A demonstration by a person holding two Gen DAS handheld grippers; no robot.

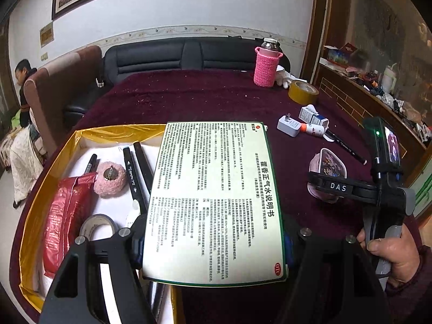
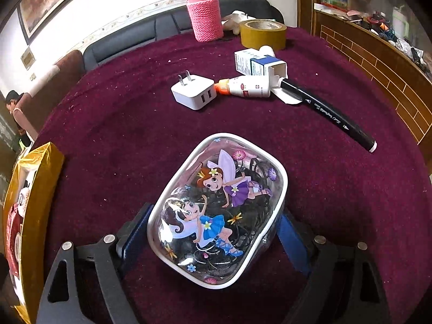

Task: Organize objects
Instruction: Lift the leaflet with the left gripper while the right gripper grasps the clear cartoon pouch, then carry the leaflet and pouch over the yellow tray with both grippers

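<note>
My left gripper (image 1: 213, 239) is shut on a flat green-edged medicine box (image 1: 216, 189) with printed text, held over the right rim of the gold-lined box (image 1: 46, 178). Inside that box lie a red packet (image 1: 64, 216), a pink puff (image 1: 110, 178), black markers (image 1: 132, 175) and a grey tape roll (image 1: 98, 225). My right gripper (image 2: 213, 236) is open around a clear fairy-print pouch (image 2: 216, 210) resting on the maroon cloth; the blue pads (image 2: 293, 243) stand close against its two sides. The right gripper (image 1: 328, 186) and the hand holding it also show in the left wrist view.
Beyond the pouch lie a white charger (image 2: 194, 93), a small white bottle (image 2: 248, 87), a blue-white carton (image 2: 259, 64) and a black marker (image 2: 329, 114). A yellow tape roll (image 2: 263, 33) and a pink-sleeved flask (image 2: 205, 17) stand further back. A person (image 1: 24, 81) is at the far left.
</note>
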